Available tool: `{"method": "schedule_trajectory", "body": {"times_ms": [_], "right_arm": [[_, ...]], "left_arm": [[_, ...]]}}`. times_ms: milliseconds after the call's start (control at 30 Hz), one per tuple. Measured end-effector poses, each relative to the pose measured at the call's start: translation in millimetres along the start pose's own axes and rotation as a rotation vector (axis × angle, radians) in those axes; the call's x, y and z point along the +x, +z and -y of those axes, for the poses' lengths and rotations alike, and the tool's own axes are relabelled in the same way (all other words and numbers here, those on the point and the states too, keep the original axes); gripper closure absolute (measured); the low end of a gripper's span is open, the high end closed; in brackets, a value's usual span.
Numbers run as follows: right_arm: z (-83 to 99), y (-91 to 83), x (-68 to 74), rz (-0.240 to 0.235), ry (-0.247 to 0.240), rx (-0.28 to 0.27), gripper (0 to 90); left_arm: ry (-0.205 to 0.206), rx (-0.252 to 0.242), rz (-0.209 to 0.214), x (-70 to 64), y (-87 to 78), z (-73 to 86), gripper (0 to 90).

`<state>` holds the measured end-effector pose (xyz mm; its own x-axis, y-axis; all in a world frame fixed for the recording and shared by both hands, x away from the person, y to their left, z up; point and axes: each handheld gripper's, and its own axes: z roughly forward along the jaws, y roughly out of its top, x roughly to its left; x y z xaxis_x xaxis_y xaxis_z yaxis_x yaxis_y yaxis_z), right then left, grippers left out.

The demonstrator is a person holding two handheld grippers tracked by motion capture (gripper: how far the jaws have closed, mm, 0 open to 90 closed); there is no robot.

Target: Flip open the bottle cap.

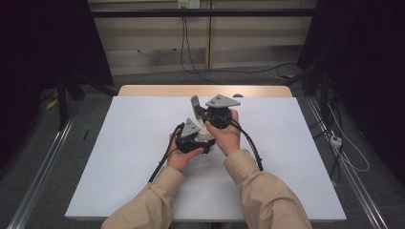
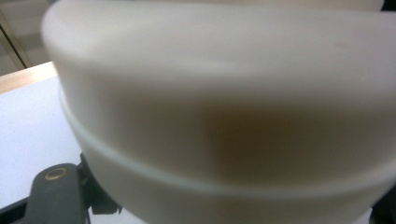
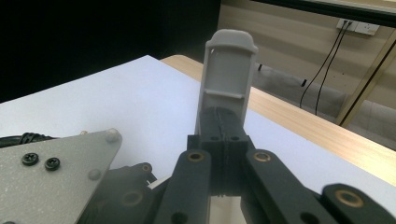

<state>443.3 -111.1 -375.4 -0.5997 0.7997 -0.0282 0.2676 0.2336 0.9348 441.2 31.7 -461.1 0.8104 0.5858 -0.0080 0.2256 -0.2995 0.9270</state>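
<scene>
While both grippers sit together mid-tabletop [image 1: 143,143], here's my read on handling.

Right gripper [image 3: 226,125]: fingers clenched on the bottom edge of a grey plastic piece [image 3: 228,74], a flat tab-like part with a rounded top lip, standing upright above the fingertips. In the high view it pokes up just left of the right gripper's grey plate [image 1: 195,102]. Looks rigid, thin-walled and light. Grip is low on a narrow edge, so it could lever or pivot if it's pushed sideways. Better hold would be further up the flat walls, not the lip.

Left gripper [image 1: 191,140]: a cream container [image 2: 224,107] sits right against its camera, blurred, smooth and rounded, with a raised band running round it. One dark finger [image 2: 56,196] shows at lower left, at the container's edge. Can't tell whether the fingers are gripping it or just resting beside it. In the high view a pale bit shows between the two hands [image 1: 206,135], likely the same thing.

Judgement on the container: smooth moulded plastic, probably slippery, light, stiff enough but may flex under a hard squeeze. Take it below the band or at the rim, where the fingers get a ledge.

Count: one grey piece, one cream container, two grippers, two hands. Nothing else on the white tabletop.
</scene>
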Motion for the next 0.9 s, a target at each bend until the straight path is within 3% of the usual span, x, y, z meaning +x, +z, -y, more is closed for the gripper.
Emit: {"method": "schedule_trajectory", "body": {"times_ms": [67, 400, 900], "right_arm": [[-0.2, 0.8, 0.1, -0.001, 0.000, 0.002, 90.0], [0.7, 3.4, -0.2, -0.003, 0.007, 0.001, 90.0], [2.4, 8.0, -0.2, -0.003, 0.011, 0.008, 90.0]], "left_arm": [[-0.018, -0.004, 0.001, -0.9, 0.3, 0.4, 18.7], [0.000, 0.001, -0.004, -0.2, 0.0, 0.0, 18.7], [-0.016, -0.004, 0.009, -0.8, 0.7, 0.4, 18.7]]}}
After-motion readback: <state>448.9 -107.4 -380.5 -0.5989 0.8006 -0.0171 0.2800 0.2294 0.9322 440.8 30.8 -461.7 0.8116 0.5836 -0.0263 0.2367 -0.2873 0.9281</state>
